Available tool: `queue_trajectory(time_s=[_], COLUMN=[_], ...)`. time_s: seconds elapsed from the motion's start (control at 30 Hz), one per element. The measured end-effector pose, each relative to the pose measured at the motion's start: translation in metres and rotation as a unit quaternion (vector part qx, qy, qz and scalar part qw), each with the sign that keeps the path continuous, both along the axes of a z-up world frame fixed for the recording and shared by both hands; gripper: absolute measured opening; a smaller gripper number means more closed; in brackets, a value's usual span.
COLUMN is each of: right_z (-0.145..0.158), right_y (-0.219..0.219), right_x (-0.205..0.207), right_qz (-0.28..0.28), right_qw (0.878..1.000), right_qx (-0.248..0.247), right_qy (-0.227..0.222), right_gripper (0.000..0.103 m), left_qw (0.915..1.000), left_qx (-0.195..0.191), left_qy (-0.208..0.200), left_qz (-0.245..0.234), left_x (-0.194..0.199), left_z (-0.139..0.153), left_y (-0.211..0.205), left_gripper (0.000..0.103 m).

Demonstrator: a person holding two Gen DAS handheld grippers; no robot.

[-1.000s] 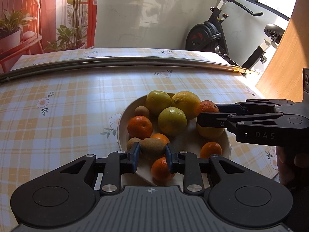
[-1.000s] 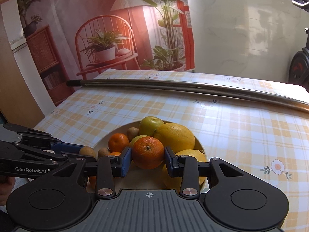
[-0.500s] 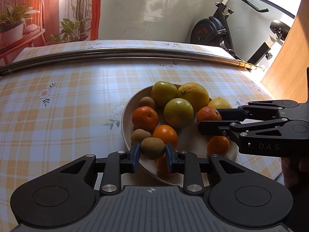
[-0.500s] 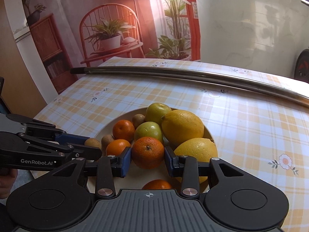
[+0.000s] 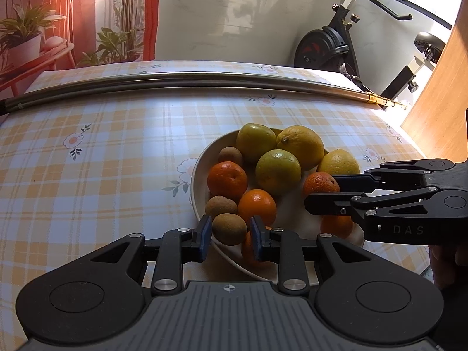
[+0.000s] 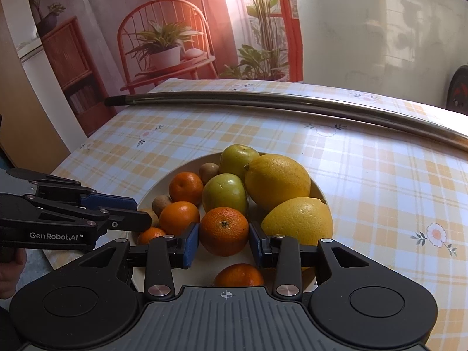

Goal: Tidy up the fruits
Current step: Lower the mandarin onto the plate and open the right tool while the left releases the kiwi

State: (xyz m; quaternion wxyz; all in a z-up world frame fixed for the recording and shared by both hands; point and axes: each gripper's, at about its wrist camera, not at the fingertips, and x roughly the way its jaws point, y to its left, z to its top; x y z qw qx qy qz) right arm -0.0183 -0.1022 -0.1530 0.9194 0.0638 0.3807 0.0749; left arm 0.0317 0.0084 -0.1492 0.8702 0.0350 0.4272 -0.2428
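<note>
Kiwi: while the rest of the fruit lies in the bowl (image 5: 196, 175), one kiwi (image 5: 229, 229) is clamped by the left gripper (image 5: 229, 232) and has been raised over the near rim since a second ago.
Orange: an orange (image 6: 224, 231) is pinched by the right gripper (image 6: 224, 244) and has been lifted clear of the lemons (image 6: 277, 181).
Meaning: both fruits are judged picked out together, ready to be sorted.
Destination: the checked tablecloth (image 5: 102, 161) around the bowl is bare; no other container is seen.
</note>
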Motion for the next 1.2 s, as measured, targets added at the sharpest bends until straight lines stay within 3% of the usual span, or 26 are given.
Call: queue_trajectory(time_s=[0.3, 0.4, 1.2], right_z=[-0.0019, -0.0029, 0.0024], right_y=[0.0, 0.0003, 0.0044], right_x=[0.0019, 0.0021, -0.001], right_qz=[0.0, 0.0, 0.003], right_qw=[1.0, 1.0, 1.0], right_qx=[0.001, 0.0, -0.021], right_qy=[0.005, 0.006, -0.006], right_gripper=[0.034, 0.034, 0.035], left_qw=[1.0, 1.0, 0.9999], left_qx=[-0.001, 0.0, -0.003], left_qy=[0.001, 0.0, -0.005], left_qz=[0.001, 0.004, 0.015], left_x=[0.0004, 0.0007, -0.0002], left_z=[-0.0002, -0.0005, 0.0033], left_y=[0.0006, 0.0013, 0.003], left_gripper=[0.032, 0.04, 0.041])
